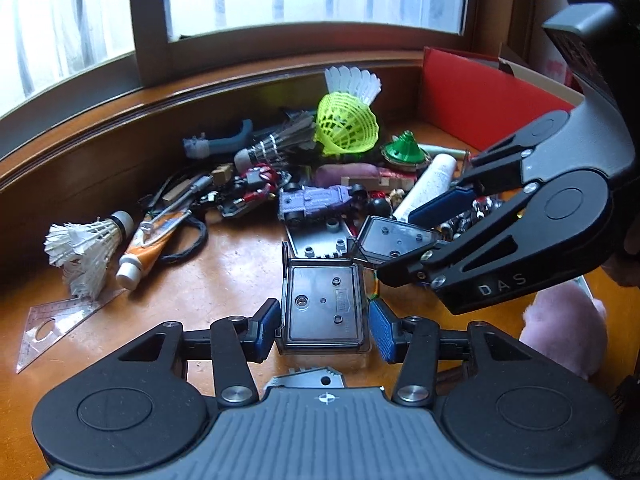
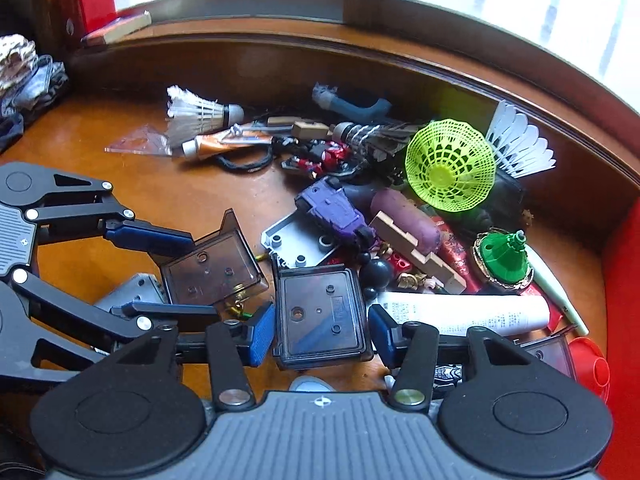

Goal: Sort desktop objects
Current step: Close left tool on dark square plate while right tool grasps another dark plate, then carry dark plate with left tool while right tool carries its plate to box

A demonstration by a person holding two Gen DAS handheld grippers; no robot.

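Two smoky clear plastic cases lie at the near edge of a clutter pile on the wooden desk. My left gripper straddles one case; its blue pads stand just off the case's sides. My right gripper straddles the other case in the same way, and it shows in the left wrist view around that case. The left gripper also appears in the right wrist view around its case. Both cases rest on the desk.
The pile holds a purple toy car, a yellow-green net shuttlecock, feather shuttlecocks, an orange tube, a white tube, a green top and a grey plate. A red box stands right; a clear ruler left.
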